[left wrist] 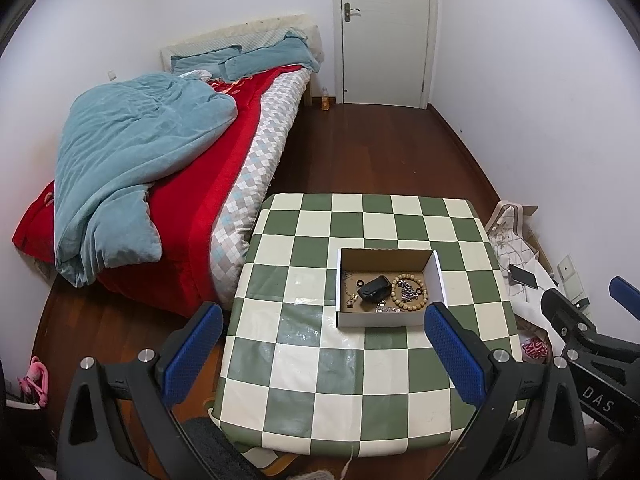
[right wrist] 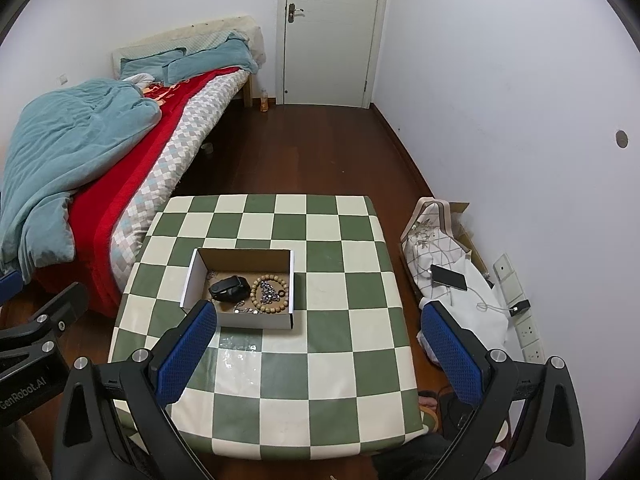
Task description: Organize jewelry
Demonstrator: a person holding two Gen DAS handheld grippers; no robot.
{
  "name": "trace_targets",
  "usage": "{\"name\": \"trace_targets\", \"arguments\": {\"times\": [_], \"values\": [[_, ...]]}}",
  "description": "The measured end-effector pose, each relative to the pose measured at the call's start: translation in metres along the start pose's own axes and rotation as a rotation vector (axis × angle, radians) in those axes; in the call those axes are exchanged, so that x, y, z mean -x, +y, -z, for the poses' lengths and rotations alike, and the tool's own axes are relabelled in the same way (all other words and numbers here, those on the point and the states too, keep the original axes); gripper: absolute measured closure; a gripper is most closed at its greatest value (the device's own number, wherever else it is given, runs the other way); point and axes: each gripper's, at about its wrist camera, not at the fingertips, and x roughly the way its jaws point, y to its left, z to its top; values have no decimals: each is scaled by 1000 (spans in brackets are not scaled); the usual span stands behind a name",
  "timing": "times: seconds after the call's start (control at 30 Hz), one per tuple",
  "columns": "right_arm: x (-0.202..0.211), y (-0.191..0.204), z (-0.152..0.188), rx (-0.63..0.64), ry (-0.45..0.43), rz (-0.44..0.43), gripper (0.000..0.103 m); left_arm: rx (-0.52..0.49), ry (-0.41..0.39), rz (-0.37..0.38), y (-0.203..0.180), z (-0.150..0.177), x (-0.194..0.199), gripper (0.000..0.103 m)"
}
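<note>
A shallow cardboard box (left wrist: 390,257) with white outer walls sits on the green-and-cream checkered table (left wrist: 312,364). Inside lie a black case (left wrist: 374,289), a wooden bead bracelet (left wrist: 410,293), a silver chain (left wrist: 407,290) and small pieces near the front wall. The box also shows in the right wrist view (right wrist: 244,258), with the black case (right wrist: 229,287) and the bead bracelet (right wrist: 271,294). My left gripper (left wrist: 322,354) is open and empty, above the table's near side, short of the box. My right gripper (right wrist: 320,354) is open and empty, right of the box.
A bed (left wrist: 168,168) with a teal quilt and red blanket stands left of the table. A white door (left wrist: 384,32) is at the back. A bag with a phone (right wrist: 449,277) and a power strip (right wrist: 520,304) lie on the floor at the right wall.
</note>
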Motion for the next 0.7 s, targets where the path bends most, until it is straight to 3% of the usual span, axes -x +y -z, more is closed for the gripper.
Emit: {"name": "trace_targets", "arguments": {"times": [0.7], "values": [[6,-3,-4,-1,-7,-5,0,4,-10,-12,2,1,3,0]]}}
